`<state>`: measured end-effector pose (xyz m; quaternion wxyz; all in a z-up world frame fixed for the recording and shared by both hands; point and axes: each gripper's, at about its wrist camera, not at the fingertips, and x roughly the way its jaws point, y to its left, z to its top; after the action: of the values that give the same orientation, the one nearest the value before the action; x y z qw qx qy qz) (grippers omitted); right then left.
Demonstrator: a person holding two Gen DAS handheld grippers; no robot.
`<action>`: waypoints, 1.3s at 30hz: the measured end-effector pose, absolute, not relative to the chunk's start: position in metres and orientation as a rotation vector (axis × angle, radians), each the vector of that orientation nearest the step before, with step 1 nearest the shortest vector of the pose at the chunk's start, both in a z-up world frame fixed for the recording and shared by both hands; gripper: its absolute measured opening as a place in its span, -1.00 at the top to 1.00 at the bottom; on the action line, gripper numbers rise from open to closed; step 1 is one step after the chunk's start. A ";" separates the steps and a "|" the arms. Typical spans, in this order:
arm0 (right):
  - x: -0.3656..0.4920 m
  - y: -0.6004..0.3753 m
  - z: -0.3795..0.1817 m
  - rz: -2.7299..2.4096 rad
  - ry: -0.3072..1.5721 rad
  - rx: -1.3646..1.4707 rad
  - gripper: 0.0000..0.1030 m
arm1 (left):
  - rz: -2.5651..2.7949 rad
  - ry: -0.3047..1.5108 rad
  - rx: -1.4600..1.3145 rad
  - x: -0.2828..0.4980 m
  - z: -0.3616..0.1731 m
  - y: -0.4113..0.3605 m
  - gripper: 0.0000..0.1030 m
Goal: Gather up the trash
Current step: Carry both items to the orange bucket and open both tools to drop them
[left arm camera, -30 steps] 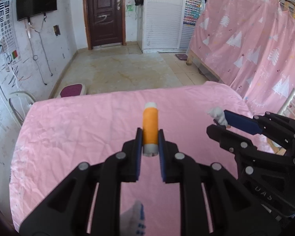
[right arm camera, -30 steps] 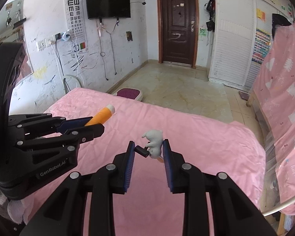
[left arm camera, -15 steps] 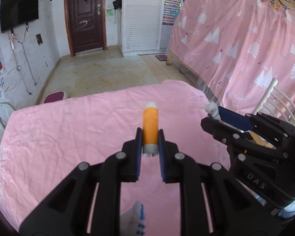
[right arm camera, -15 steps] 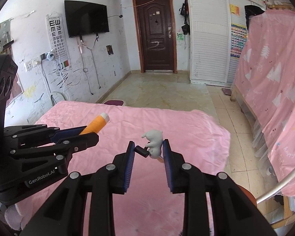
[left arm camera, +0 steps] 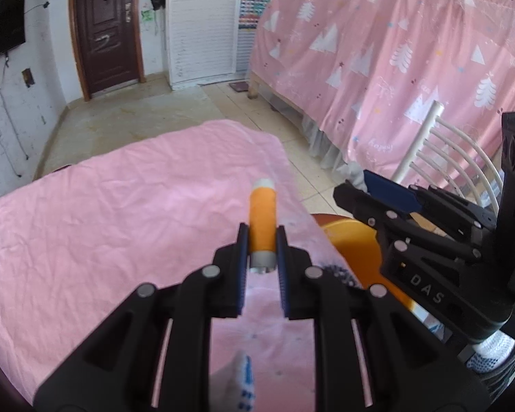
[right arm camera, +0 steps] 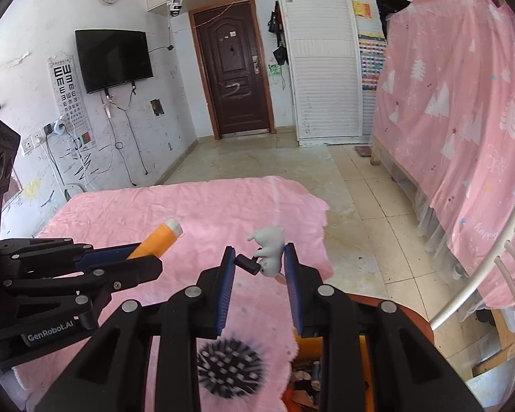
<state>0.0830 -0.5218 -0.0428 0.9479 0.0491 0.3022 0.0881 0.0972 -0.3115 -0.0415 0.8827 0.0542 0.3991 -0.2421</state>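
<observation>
Pinching a light, rigid orange tube (left arm camera: 262,219) near its capped end, the left claw (left arm camera: 261,261) hangs above the pink-covered bench (left arm camera: 120,206), while the right claw (right arm camera: 259,264) squeezes a small, fiddly grey figurine (right arm camera: 269,250) near the orange bin (left arm camera: 357,250).

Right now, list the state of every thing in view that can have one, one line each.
left gripper: shut on the orange tube.
orange tube: held, capped end forward.
right gripper: shut on the grey figurine.
grey figurine: held off the bedspread.
orange bin: open, trash inside.
door: closed.
TV: off.
</observation>
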 end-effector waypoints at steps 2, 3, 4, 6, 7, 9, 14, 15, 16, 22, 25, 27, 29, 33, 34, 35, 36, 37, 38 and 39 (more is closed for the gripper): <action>0.075 -0.537 -0.046 0.163 0.613 0.113 0.64 | -0.531 0.840 0.125 0.093 -0.045 -0.325 0.72; 0.073 -0.543 -0.047 0.156 0.612 0.119 0.64 | -0.539 0.843 0.130 0.092 -0.045 -0.330 0.72; 0.069 -0.549 -0.049 0.147 0.612 0.125 0.64 | -0.546 0.845 0.137 0.090 -0.047 -0.336 0.72; 0.063 -0.560 -0.052 0.134 0.615 0.136 0.64 | -0.566 0.852 0.143 0.087 -0.050 -0.347 0.72; 0.059 -0.567 -0.055 0.126 0.618 0.142 0.64 | -0.573 0.856 0.147 0.086 -0.052 -0.353 0.72; 0.056 -0.572 -0.058 0.119 0.623 0.152 0.64 | -0.592 0.868 0.135 0.085 -0.054 -0.363 0.72; 0.047 -0.589 -0.064 0.104 0.624 0.177 0.64 | -0.640 0.908 0.105 0.086 -0.064 -0.378 0.72; 0.047 -0.592 -0.063 0.100 0.624 0.183 0.64 | -0.654 0.917 0.097 0.085 -0.066 -0.381 0.72; 0.046 -0.595 -0.064 0.096 0.622 0.189 0.64 | -0.672 0.929 0.088 0.085 -0.068 -0.384 0.72; 0.042 -0.607 -0.064 0.071 0.620 0.216 0.64 | -0.747 0.928 0.062 0.080 -0.071 -0.399 0.72; 0.041 -0.608 -0.064 0.069 0.624 0.220 0.64 | -0.758 0.932 0.070 0.077 -0.072 -0.402 0.43; 0.042 -0.609 -0.064 0.064 0.625 0.226 0.63 | -0.735 0.927 0.072 0.078 -0.071 -0.400 -0.06; 0.041 -0.609 -0.065 0.064 0.626 0.232 0.63 | -0.728 0.932 0.065 0.080 -0.070 -0.398 -0.08; 0.041 -0.609 -0.065 0.063 0.627 0.231 0.59 | -0.694 0.922 0.071 0.082 -0.068 -0.390 -0.08; 0.041 -0.608 -0.064 0.064 0.627 0.231 0.56 | -0.682 0.916 0.073 0.082 -0.067 -0.388 -0.08; 0.041 -0.608 -0.064 0.063 0.628 0.232 0.48 | -0.675 0.911 0.072 0.082 -0.066 -0.385 -0.08; 0.040 -0.607 -0.063 0.062 0.628 0.232 0.34 | -0.669 0.906 0.069 0.082 -0.065 -0.381 -0.08; 0.040 -0.607 -0.062 0.062 0.627 0.231 0.21 | -0.660 0.902 0.070 0.082 -0.064 -0.378 -0.08; 0.039 -0.606 -0.061 0.060 0.624 0.230 0.18 | -0.647 0.893 0.074 0.082 -0.063 -0.373 -0.09; 0.039 -0.605 -0.060 0.058 0.623 0.228 0.10 | -0.646 0.887 0.073 0.082 -0.061 -0.369 -0.19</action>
<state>0.0389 -0.6048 -0.0603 0.9450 0.1120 0.3059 0.0286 0.0820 -0.3689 -0.0611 0.8528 0.0345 0.4213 -0.3068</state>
